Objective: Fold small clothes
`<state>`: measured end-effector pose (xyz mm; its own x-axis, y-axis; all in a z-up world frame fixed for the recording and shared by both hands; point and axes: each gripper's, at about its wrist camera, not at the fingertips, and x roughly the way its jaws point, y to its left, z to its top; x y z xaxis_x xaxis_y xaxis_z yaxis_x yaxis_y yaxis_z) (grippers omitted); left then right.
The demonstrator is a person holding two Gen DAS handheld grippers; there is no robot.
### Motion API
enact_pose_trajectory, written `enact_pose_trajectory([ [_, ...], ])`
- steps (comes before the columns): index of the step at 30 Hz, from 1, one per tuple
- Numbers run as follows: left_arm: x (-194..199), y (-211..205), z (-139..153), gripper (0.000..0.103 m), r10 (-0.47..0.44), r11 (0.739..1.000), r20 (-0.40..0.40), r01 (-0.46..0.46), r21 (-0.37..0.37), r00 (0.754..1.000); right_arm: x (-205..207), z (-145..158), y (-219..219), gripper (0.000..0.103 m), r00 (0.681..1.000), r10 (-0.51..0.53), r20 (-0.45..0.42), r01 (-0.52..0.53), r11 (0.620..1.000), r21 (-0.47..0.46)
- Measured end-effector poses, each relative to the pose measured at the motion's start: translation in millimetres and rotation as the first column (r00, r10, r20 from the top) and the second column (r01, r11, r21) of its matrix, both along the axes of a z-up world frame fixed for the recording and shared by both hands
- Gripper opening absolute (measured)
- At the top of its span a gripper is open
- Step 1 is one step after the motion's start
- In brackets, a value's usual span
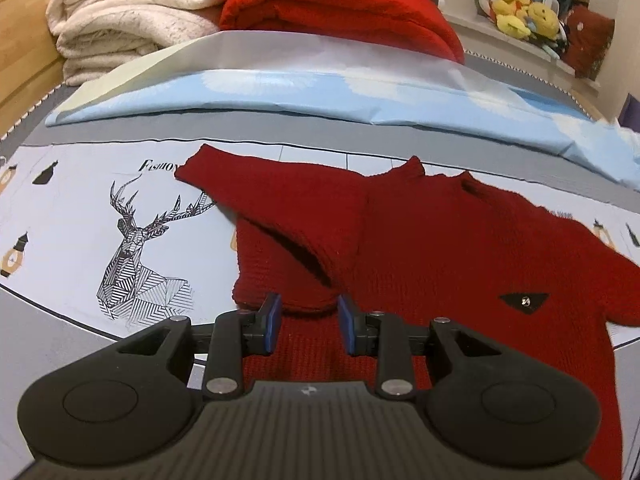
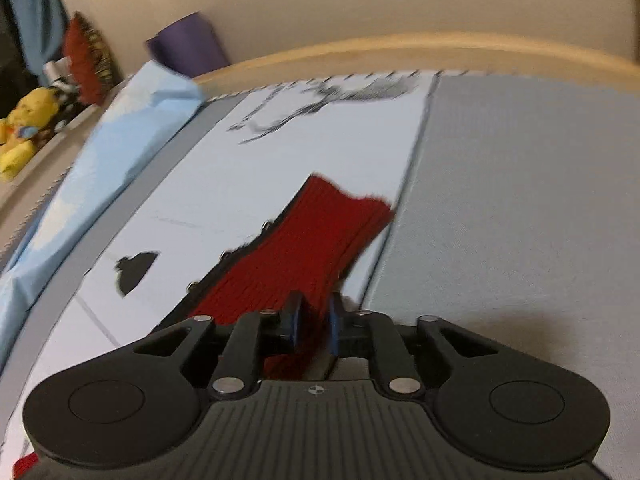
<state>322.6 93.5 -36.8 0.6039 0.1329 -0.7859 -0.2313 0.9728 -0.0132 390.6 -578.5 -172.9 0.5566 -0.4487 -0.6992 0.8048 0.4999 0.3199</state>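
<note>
Grippers first: the left gripper [image 1: 307, 322] sat low over the bottom hem area of the dark red knitted sweater [image 1: 420, 248], pointing along the garment, its two blue pads [image 1: 271, 322] spread with a clear gap and only knit showing between them, nothing pinched. The right gripper [image 2: 314, 328] was angled over the sheet edge, tilted a bit, with its blue pads nearly together and a strip of that same red knit [image 2: 296, 256] clamped in between, the ribbed cuff end sticking out ahead of it; that view was motion-blurred. The sweater lay flat on the pale printed bedsheet with a geometric deer drawing [image 1: 132, 256], one sleeve folded in across the chest, with a little black patch [image 1: 524, 301] near the other side. Count-wise: one red sweater being worked on, two grippers, one folded light blue cloth [image 1: 280, 96] behind it, one stack of cream fleece blankets [image 1: 128, 12], one bright red folded knit [image 1: 344, 4] beside that, and a bunch of yellow plush toys [image 1: 524, 16] on the ledge, too jumbled to count.
</note>
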Motion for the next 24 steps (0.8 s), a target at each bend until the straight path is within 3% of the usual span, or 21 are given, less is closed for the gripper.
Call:
enact_pose_trajectory([
  [3, -3, 2, 4, 0.034, -0.010, 1.000, 0.007, 0.010, -0.009, 1.000, -4, 1, 4, 0.023, 0.998, 0.063, -0.026, -0.063, 0.997, -0.033],
  [5, -6, 8, 8, 0.034, -0.005, 1.000, 0.017, 0.005, -0.017, 1.000, -1, 0, 5, 0.046, 0.980, 0.096, -0.174, -0.106, 0.993, -0.048],
  [7, -8, 19, 13, 0.034, 0.020, 0.999, 0.025, -0.019, -0.028, 0.999, -5, 17, 14, 0.045, 0.963, 0.079, -0.257, -0.123, 0.979, -0.161],
  [9, -12, 35, 19, 0.034, 0.058, 0.997, 0.041, -0.055, -0.055, 0.997, -13, 41, 30, 0.045, 0.963, 0.100, -0.250, -0.163, 0.955, -0.246],
  [11, -15, 49, 25, 0.034, 0.090, 0.993, 0.055, -0.085, -0.079, 0.994, -23, 66, 51, 0.045, 0.962, 0.198, -0.188, -0.244, 0.932, -0.267],
  [13, -19, 61, 30, 0.034, 0.112, 0.990, 0.066, -0.105, -0.094, 0.992, -37, 90, 81, 0.047, 0.935, 0.329, -0.129, -0.353, 0.895, -0.272],
  [15, -23, 70, 35, 0.034, 0.125, 0.988, 0.073, -0.117, -0.105, 0.989, -56, 106, 121, 0.054, 0.847, 0.528, -0.059, -0.525, 0.814, -0.248],
  [17, -27, 76, 38, 0.034, 0.128, 0.987, 0.080, -0.119, -0.107, 0.989, -66, 102, 157, 0.065, 0.724, 0.689, -0.037, -0.681, 0.706, -0.195],
  [19, -32, 81, 40, 0.034, 0.133, 0.987, 0.083, -0.124, -0.106, 0.988, -73, 73, 192, 0.064, 0.579, 0.814, -0.054, -0.816, 0.576, -0.050],
  [20, -35, 84, 41, 0.034, 0.136, 0.986, 0.084, -0.127, -0.105, 0.987, -76, 55, 206, 0.063, 0.539, 0.839, -0.079, -0.841, 0.541, 0.008],
  [22, -40, 88, 41, 0.034, 0.137, 0.986, 0.084, -0.129, -0.102, 0.987, -79, 29, 226, 0.062, 0.524, 0.843, -0.122, -0.845, 0.532, 0.048],
  [24, -46, 93, 41, 0.034, 0.140, 0.986, 0.080, -0.131, -0.100, 0.987, -78, 15, 233, 0.049, 0.538, 0.836, -0.109, -0.835, 0.546, 0.065],
])
